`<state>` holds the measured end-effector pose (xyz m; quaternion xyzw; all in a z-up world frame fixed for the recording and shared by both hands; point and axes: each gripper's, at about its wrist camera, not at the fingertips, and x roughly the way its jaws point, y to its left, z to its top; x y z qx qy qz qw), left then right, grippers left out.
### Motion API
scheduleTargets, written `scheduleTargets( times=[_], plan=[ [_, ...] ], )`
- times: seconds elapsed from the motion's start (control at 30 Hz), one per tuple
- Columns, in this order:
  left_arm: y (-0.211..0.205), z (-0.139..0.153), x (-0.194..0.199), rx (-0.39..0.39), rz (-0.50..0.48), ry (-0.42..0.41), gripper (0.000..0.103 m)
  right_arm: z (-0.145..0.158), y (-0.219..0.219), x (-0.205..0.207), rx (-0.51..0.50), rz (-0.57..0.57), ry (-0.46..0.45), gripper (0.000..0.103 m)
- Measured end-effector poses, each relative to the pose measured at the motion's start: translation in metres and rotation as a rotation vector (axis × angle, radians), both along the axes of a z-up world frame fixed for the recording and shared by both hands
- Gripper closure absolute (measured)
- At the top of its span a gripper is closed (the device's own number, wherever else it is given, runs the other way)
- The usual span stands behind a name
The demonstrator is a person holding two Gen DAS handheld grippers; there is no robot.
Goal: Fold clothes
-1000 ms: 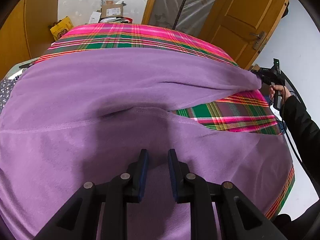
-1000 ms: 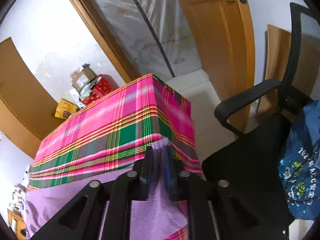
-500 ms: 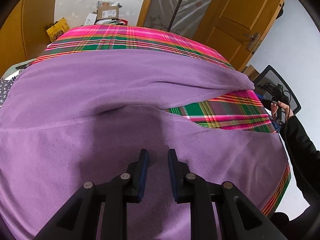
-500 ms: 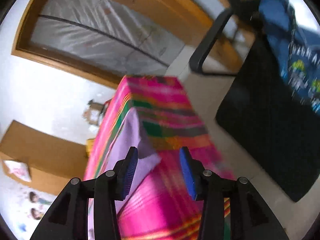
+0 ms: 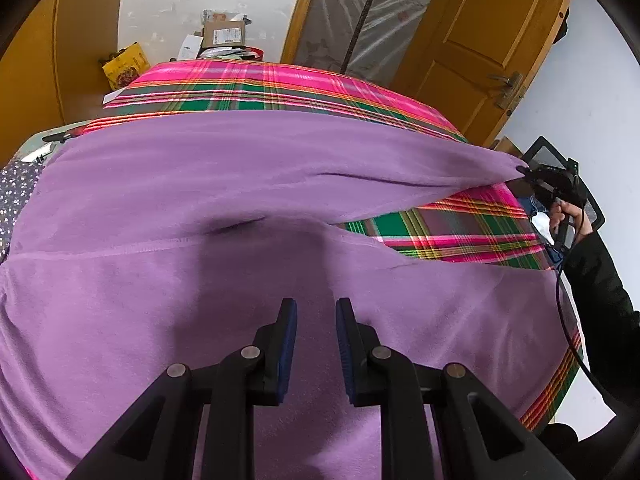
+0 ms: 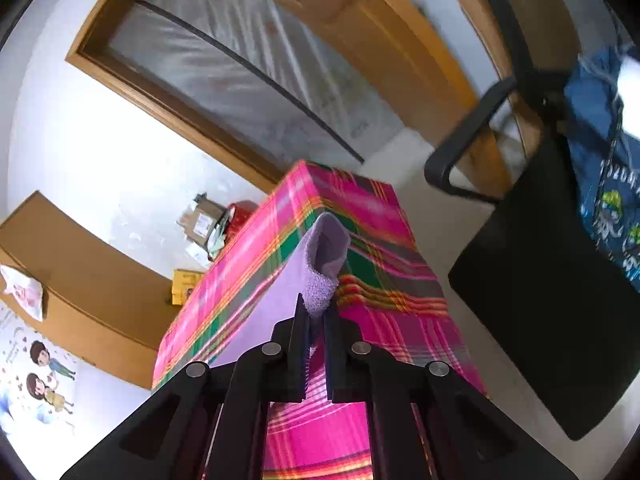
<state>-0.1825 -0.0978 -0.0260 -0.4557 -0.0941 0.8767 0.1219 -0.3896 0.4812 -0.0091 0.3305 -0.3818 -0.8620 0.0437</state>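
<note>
Purple fleece garment [image 5: 240, 184] lies across the plaid worktop [image 5: 280, 84]. My right tongs [image 6: 317, 320] have just clamped its far-right sleeve end; left tongs [image 5: 316, 344] hover apart. Next: fold sleeve inward.

R gripper [image 6: 316, 312] just closed, pinching purple garment [image 6: 324, 264] tip over plaid tablecloth [image 6: 384, 292].

Far strip of the plaid-covered desk [image 5: 280, 84] lies bare, open for passing. Right of the desk, a black office chair [image 6: 560, 300] crowds in; boxes [image 5: 222, 34] stand behind it.
</note>
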Motion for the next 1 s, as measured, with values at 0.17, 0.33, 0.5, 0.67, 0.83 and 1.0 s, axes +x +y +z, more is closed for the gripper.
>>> scheduleTargets(
  times=[0.17, 0.33, 0.5, 0.67, 0.83, 1.0],
  plan=[
    [-0.002, 0.006, -0.001, -0.001, 0.005, 0.021, 0.083, -0.025, 0.0, -0.01, 0.06, -0.007, -0.209, 0.088],
    [-0.006, 0.015, -0.004, -0.023, 0.008, 0.047, 0.083, -0.01, 0.0, 0.007, 0.175, -0.115, -0.178, 0.075],
    [-0.001, 0.023, -0.025, -0.073, -0.009, 0.092, 0.082, 0.035, -0.065, 0.024, 0.315, 0.056, -0.009, 0.068],
    [0.023, 0.014, -0.055, -0.13, -0.084, 0.092, 0.082, 0.042, -0.171, 0.039, 0.396, 0.391, 0.047, 0.068],
    [0.051, 0.0, -0.073, -0.182, -0.182, 0.088, 0.082, 0.032, -0.253, 0.051, 0.494, 0.666, 0.071, 0.067],
    [0.068, -0.006, -0.083, -0.209, -0.256, 0.117, 0.079, 0.022, -0.284, 0.059, 0.548, 0.767, 0.072, 0.063]
  ],
)
